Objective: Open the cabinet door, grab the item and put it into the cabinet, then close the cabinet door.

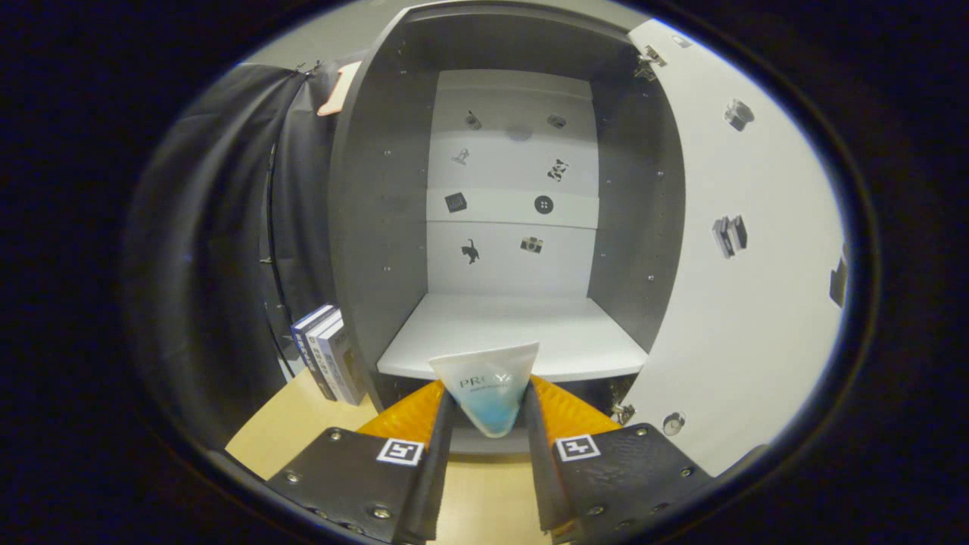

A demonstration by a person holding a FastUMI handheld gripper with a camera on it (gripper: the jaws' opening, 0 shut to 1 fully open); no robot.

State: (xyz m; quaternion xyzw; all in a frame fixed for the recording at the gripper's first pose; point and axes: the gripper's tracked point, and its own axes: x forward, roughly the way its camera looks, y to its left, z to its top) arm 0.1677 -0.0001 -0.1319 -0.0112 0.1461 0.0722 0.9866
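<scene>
Clamped between both fingers of my gripper [488, 424], the tube [490, 386] is heading for the shelf [515, 333] — door [742, 250] already open, placing and closing remaining.

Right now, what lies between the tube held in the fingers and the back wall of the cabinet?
Only the bare white shelf, seen in the gripper view; the fingers grip the tube.

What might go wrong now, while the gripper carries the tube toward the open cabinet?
1. The gripper pinches the tube only near its narrow end, so it may slip or tilt.
2. The shelf front edge is just ahead; a low approach could knock the tube against it.
3. The open door stands close on the right and could be bumped.
</scene>
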